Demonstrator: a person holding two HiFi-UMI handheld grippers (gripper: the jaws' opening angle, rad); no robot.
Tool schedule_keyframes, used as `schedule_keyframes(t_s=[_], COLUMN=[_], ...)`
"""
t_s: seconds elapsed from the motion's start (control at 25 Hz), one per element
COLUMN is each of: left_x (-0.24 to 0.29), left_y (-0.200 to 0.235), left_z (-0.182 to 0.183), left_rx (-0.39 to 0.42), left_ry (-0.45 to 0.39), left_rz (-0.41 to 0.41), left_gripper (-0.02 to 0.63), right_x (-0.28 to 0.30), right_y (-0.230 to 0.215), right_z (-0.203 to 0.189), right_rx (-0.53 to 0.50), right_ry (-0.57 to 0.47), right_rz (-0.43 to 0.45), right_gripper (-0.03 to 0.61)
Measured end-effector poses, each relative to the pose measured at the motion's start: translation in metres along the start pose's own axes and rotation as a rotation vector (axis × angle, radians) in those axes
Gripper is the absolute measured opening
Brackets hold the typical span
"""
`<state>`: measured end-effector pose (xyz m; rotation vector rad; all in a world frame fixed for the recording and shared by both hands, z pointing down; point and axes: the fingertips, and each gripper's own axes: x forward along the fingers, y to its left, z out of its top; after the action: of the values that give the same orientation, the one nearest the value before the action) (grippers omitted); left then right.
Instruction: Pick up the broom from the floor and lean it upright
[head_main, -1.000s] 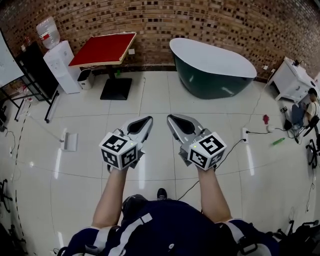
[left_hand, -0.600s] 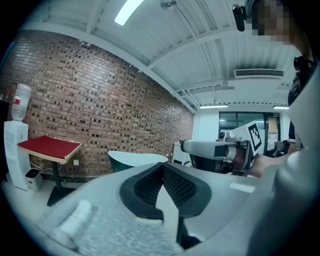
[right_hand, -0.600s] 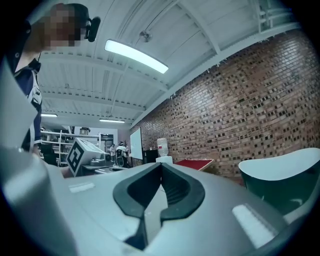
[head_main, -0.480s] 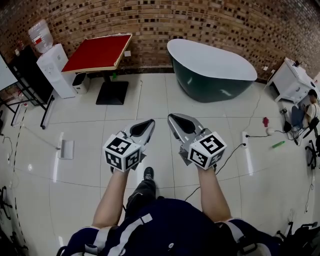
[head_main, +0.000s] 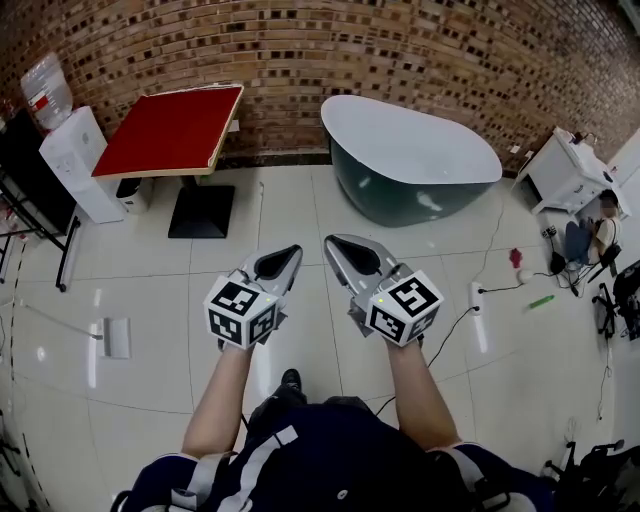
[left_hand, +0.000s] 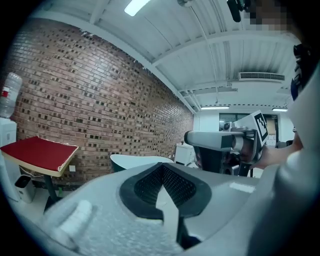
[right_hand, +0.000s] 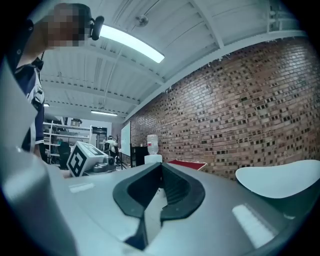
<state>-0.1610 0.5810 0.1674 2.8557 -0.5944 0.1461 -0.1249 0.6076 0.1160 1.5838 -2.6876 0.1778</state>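
Both sets of jaws are fully closed, nothing between them.

- 2 grippers. The left gripper (head_main: 278, 264) and right gripper (head_main: 352, 255) are side by side, near each other but not touching. Their tips angle slightly toward each other, and there is 1 marker cube on each.
- Pose: both bare forearms are stretched forward from the torso, roughly parallel. The grippers are held about level above the floor (head_main: 300, 215) and point toward the tub (head_main: 410, 150) and the brick wall (head_main: 400, 50).
- 1 broom (head_main: 116, 338). It lies flat on the floor at the far left of the head view, well apart from both grippers. The white head is the end nearer the left gripper, and the thin handle runs off toward the left edge. It isn't held or touched.
- 1 red table (head_main: 170, 130) stands against the wall, left of the tub.
- 1 water dispenser (head_main: 70, 160) stands left of the table, with a bottle on top.
- 1 white cabinet (head_main: 560, 170) is at the far right, with 1 person (head_main: 585, 238) sitting on the floor just beside it.
- 1 shoe (head_main: 290, 380) shows on the floor between the forearms.
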Motion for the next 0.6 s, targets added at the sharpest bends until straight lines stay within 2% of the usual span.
schedule_keyframes(t_s=[0.32, 0.6], left_x=[0.056, 0.125], left_y=[0.066, 0.122], left_z=[0.014, 0.008], left_rx=[-0.012, -0.043], left_ry=[0.004, 0.035], left_rz=[0.008, 0.070], left_gripper=[0.000, 0.000], right_x=[0.056, 0.108], right_y=[-0.062, -0.146], right_z=[0.001, -0.011], right_rx=[0.009, 0.033], right_ry=[0.016, 0.014], right_rz=[-0.017, 0.046], right_gripper=[0.003, 0.003])
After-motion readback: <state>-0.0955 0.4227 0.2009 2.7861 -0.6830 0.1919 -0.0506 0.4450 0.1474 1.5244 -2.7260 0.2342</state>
